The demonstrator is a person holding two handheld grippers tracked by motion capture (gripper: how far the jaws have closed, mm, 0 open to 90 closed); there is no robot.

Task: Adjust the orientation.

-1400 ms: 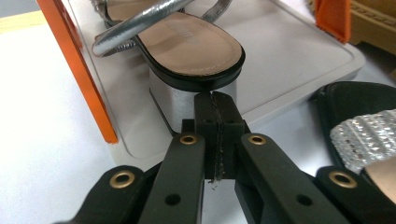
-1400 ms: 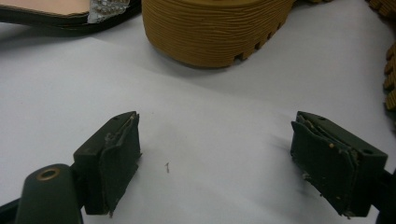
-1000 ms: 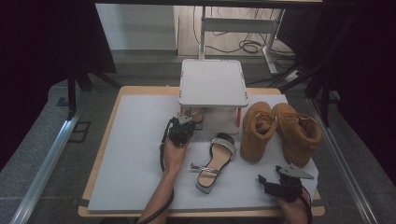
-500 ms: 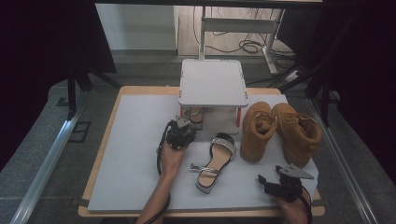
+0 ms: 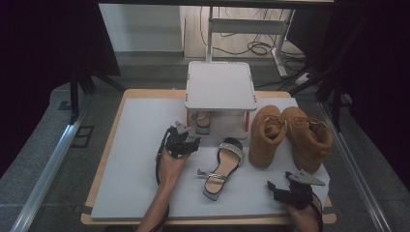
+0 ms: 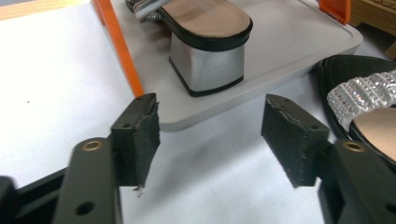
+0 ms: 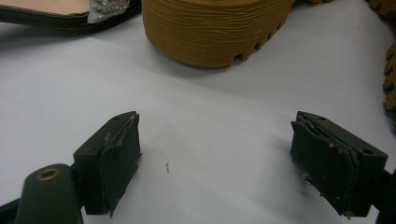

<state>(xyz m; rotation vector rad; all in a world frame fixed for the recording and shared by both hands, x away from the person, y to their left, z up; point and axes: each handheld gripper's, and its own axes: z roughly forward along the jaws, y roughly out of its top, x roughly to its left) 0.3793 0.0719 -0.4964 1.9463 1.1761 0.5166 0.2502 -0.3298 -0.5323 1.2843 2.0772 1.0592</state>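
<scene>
From the high view, the left tongs (image 5: 189,137) sit just in front of the rack's lower shelf (image 5: 227,129), where one sandal (image 5: 202,121) rests; its mate (image 5: 220,166) lies on the counter (image 5: 130,145). In the left gripper view those tongs have just been opening, nothing between them, so back straight off the block heel (image 6: 208,65), which seems squarely seated, without nudging it. In the right gripper view the right tongs (image 7: 229,158) gape empty near a boot (image 7: 215,28).

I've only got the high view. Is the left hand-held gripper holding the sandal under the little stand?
Observer: No. The jaws of the left hand-held gripper have just been opening; nothing is between them.
Operator: Where's it sitting?
Observer: Its silver block heel stands on the stand's grey bottom shelf, beside an orange leg.
Operator: And the other side?
Observer: The right hand-held gripper is open and empty over the mat, facing a boot's sole.
</scene>
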